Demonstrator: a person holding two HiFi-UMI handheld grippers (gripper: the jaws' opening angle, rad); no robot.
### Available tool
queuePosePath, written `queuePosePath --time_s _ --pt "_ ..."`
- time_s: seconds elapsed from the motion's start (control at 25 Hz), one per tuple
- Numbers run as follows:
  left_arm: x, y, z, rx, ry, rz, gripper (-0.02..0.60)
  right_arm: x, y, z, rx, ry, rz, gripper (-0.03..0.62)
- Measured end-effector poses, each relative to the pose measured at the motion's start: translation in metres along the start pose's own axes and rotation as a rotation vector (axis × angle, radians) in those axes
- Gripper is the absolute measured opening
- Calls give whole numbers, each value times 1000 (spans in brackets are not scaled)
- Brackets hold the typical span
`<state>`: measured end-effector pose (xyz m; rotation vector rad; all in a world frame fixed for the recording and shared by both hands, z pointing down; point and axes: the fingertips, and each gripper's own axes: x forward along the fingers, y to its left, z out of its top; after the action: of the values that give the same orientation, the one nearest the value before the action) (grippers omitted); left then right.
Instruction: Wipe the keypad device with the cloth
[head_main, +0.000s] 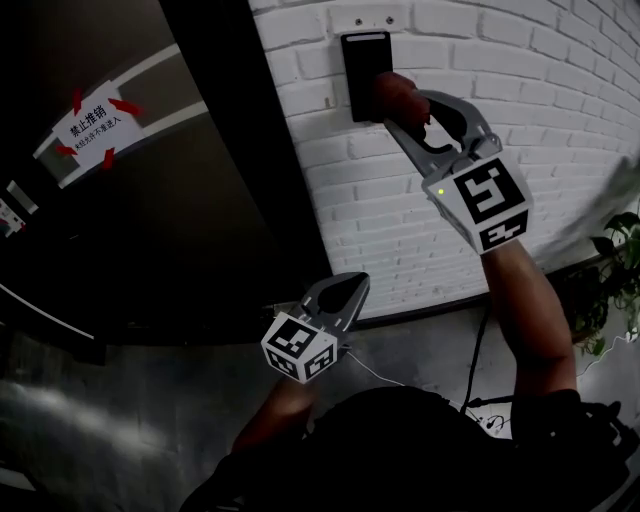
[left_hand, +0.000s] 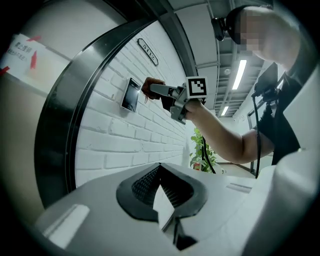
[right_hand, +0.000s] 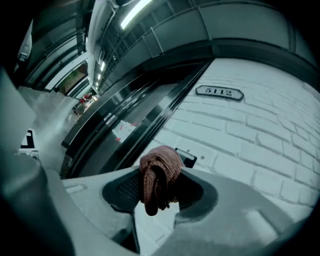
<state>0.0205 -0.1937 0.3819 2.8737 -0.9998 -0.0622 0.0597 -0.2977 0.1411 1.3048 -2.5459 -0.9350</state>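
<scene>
Okay, head view first. The keypad device (head_main: 362, 60) is a black panel on the white brick wall (head_main: 540, 70), up at 12 o'clock. The right gripper (head_main: 405, 110) reaches in from about 2 o'clock, clamped on a reddish-brown cloth (head_main: 390, 92), and the cloth sits against the panel's lower right part. The left gripper (head_main: 358, 285) hangs low near 6 o'clock, well apart from the panel and pointing up at the wall. A dark door (head_main: 180, 230) with a red-and-white paper sign (head_main: 95, 125) takes up the 9 to 10 o'clock side. A plant (head_main: 615, 270) peeks in at 3 o'clock.

Left gripper view: its two jaws meet at the tips with nothing between them, just wall behind. The panel shows at 10 o'clock, with the cloth touching its right edge.

Right gripper view: the cloth is bunched between the pads dead centre, with one fold drooping toward the camera. A corner of the panel sticks out just behind it at 3 o'clock. A small number plate (right_hand: 219, 93) sits on the bricks at 1 o'clock.
</scene>
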Motion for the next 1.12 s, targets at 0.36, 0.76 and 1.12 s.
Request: queuePosePath --time_s 0.36,0.76,1.12 --pt "-4 10 1 18 25 11 17 52 -43 30 -59 -26 -84 149" --pt "-20 18 -12 18 33 52 17 85 -49 21 -66 2 -134 149" --pt "-15 17 -18 8 42 34 17 78 -41 4 -18 4 -146 147"
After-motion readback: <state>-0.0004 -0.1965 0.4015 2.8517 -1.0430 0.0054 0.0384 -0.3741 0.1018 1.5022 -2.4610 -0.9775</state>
